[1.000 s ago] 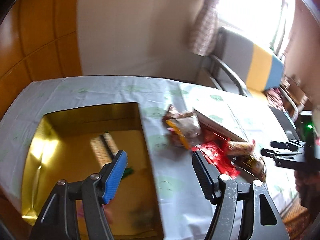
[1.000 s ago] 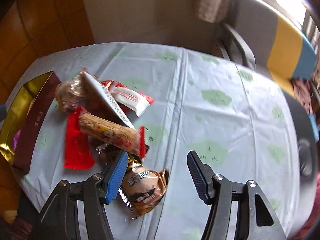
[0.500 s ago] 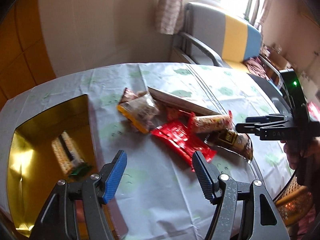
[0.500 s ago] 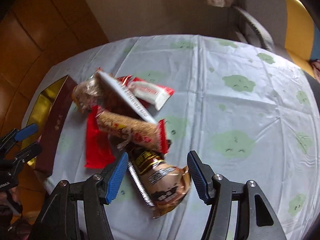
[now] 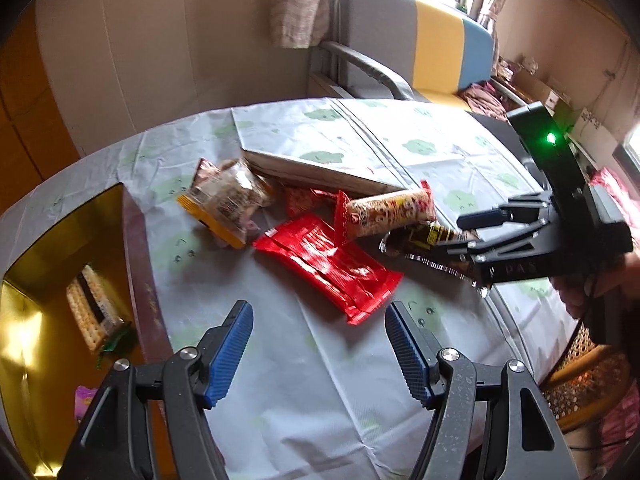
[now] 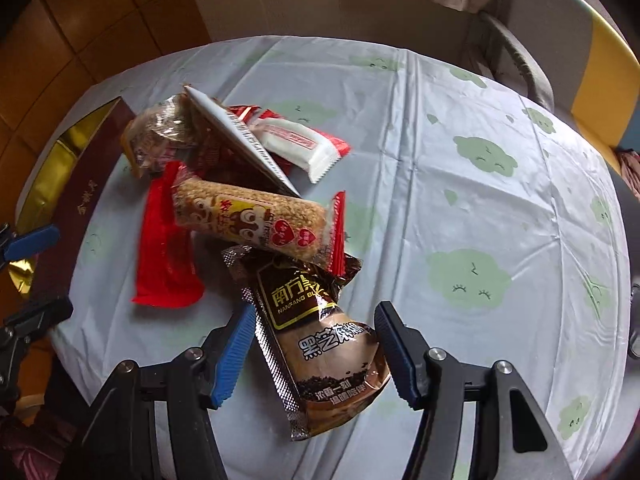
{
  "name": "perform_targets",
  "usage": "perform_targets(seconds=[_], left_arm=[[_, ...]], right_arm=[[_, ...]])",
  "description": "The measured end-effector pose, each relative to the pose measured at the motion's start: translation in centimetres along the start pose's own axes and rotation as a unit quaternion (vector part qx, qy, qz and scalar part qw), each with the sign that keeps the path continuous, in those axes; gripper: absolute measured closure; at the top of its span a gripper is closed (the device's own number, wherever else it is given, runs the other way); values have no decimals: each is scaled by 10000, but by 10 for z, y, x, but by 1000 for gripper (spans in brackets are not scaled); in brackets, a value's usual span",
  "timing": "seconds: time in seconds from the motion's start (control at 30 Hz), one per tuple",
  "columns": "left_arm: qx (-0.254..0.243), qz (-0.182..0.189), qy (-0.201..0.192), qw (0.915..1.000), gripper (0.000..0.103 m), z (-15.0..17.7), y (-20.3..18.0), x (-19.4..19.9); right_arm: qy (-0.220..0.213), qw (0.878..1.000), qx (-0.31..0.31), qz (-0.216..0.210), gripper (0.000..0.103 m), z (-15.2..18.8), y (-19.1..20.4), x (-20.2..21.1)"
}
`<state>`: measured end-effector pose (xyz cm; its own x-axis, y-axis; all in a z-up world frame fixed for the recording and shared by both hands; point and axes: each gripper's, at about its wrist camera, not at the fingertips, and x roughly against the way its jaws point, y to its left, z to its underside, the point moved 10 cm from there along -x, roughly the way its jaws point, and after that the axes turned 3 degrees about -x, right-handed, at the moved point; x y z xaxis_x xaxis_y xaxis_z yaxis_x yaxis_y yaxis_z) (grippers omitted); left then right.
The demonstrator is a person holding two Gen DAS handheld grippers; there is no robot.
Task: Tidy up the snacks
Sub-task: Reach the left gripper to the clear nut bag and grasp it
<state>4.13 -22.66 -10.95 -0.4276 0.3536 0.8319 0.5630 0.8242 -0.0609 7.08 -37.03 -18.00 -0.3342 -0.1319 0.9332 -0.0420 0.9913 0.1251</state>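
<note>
A pile of snacks lies on the table. A brown sesame-paste pouch (image 6: 320,344) lies between the open fingers of my right gripper (image 6: 316,356), which straddles it without closing. Behind it are a grain bar (image 6: 252,220), a flat red packet (image 6: 166,248), a white-and-red packet (image 6: 300,144) and a clear bag of biscuits (image 6: 160,136). My left gripper (image 5: 320,348) is open and empty, just short of the red packet (image 5: 332,264). A gold-lined box (image 5: 44,280) at the left holds a cracker pack (image 5: 90,312). The right gripper also shows in the left wrist view (image 5: 472,230).
A flat box lid (image 5: 316,164) leans against the pile. The table has a pale cloth with green clouds (image 6: 480,200). A grey, yellow and blue sofa (image 5: 420,48) stands behind, and a wicker chair (image 5: 580,384) at the right edge.
My left gripper swung right from over the gold box toward the snack pile. My right gripper moved forward and down until its open fingers straddle the brown pouch.
</note>
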Motion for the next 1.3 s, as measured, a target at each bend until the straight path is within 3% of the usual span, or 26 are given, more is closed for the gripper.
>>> perform_targets(seconds=[0.37,0.77,1.03,1.1,1.2,1.3], left_arm=[[65,52,140,9999,33,2,7,-15],[381,-78,212,9990,27,1,39,-21],[331,-224,-90,9992,28,-38,63,-12],[116,-528,-162,9984,29,-53,72,-14],[-688,-879,-124,9937,27,-71,71,-25],[-1204,-814,239,9891,14,-77,72,-51]], right_arm=[[-89,9993,-329,-184,40,-14,-18,5],[17,9996,-280,64,40,-14,-29,0],[-89,9991,-417,-13,40,-18,-40,9],[-116,9990,-420,-75,40,-19,-40,11],[-120,9991,-411,-63,40,-23,-43,12],[-158,9988,-443,-98,40,-24,-42,15]])
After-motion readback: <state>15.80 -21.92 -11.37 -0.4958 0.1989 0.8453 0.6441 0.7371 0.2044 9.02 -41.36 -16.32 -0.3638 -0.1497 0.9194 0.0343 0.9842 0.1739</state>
